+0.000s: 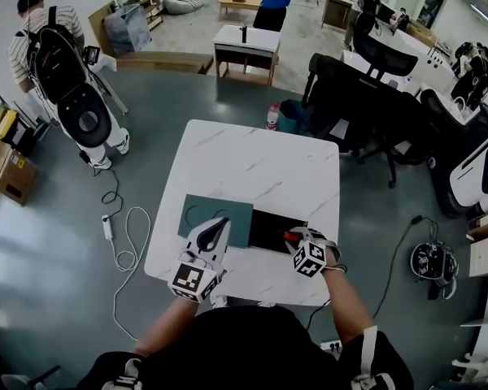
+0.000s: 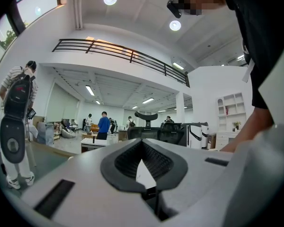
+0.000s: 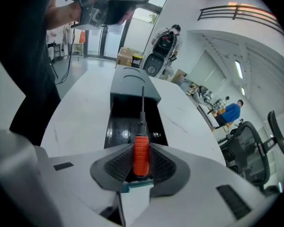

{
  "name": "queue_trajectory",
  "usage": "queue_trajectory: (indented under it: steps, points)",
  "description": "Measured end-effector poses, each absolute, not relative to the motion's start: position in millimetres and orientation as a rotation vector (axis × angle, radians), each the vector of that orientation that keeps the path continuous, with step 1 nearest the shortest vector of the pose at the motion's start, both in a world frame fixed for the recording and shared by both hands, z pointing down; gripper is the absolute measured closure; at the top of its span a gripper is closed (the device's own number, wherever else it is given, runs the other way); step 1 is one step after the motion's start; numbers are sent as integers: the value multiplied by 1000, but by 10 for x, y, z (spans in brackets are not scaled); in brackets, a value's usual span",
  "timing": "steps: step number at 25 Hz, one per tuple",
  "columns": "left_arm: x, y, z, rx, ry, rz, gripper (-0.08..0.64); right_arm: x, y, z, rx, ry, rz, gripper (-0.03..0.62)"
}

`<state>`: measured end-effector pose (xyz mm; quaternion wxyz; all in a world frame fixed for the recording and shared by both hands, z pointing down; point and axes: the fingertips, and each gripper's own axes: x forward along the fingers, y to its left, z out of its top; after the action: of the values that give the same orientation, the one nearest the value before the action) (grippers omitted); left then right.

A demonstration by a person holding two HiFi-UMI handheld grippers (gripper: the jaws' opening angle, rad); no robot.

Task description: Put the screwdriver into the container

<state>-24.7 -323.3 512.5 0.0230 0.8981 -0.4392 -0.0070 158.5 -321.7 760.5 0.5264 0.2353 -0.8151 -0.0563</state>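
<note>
Since the left claw (image 1: 220, 227) (image 2: 142, 144) hangs shut and empty to the left of the container (image 1: 270, 227) (image 3: 125, 120), its tips met with nothing between them, we count on it for nothing here. It hovers over a teal panel (image 1: 198, 213) that lies flat on the worktop (image 1: 252, 169) against the container's left side. To us it looks like the container's lid.

The container itself is a shallow black tray, open at the top. A few small shiny spots show on its floor, and we cannot tell what they are.

Over the container's right part the right claw (image 1: 298, 238) (image 3: 141, 148) points steeply down, closed on the screwdriver (image 1: 290, 236) (image 3: 141, 141). Its pads press the ribbed orange-red handle from both sides. The thin dark shaft reaches out ahead over the container's open floor, and as far as we can tell it is not resting there.

We judge the screwdriver light, stiff throughout and not at all fragile. The ribbed handle is the right place to hold it, since the pads can bite on the ribs, whereas the shaft looks too thin and smooth for a sure hold. Because the handle is round, it could swivel between the pads, or roll once it is let go. We expect the container's walls would stop it. It is long, so we would keep it lined up with the container's long side.
</note>
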Motion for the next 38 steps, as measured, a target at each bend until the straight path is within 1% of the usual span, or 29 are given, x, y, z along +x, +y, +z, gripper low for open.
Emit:
queue_trajectory:
  steps: [8,19,21,22,23,28,34,38]
  points:
    - [-353,-3155,5133,2759,-1386,-14,555,1676,-3180,8011,413,-1751,-87,482]
    - [-427,-3058,5146,2743,-1412,-7,555,1684,-3138,8203,364,-1672,-38,476]
    - [-455,-3041,5141,2741,-1420,-3,555,1670,-3140,8156,388,-1695,-27,458]
    - [-468,-3038,5142,2738,-1426,-1,555,1661,-3150,8121,400,-1706,-25,439]
    - [-479,-3038,5144,2734,-1430,-1,555,1651,-3162,8080,413,-1718,-27,417]
    - [-475,-3023,5141,2729,-1436,-6,555,1526,-3139,7647,541,-1834,-35,395]
    - [-349,-2988,5092,2744,-1412,-24,555,1324,-3125,6718,873,-2111,-32,394]
    - [-224,-2979,5054,2771,-1393,-24,555,1294,-3117,6137,1068,-2279,-6,428]
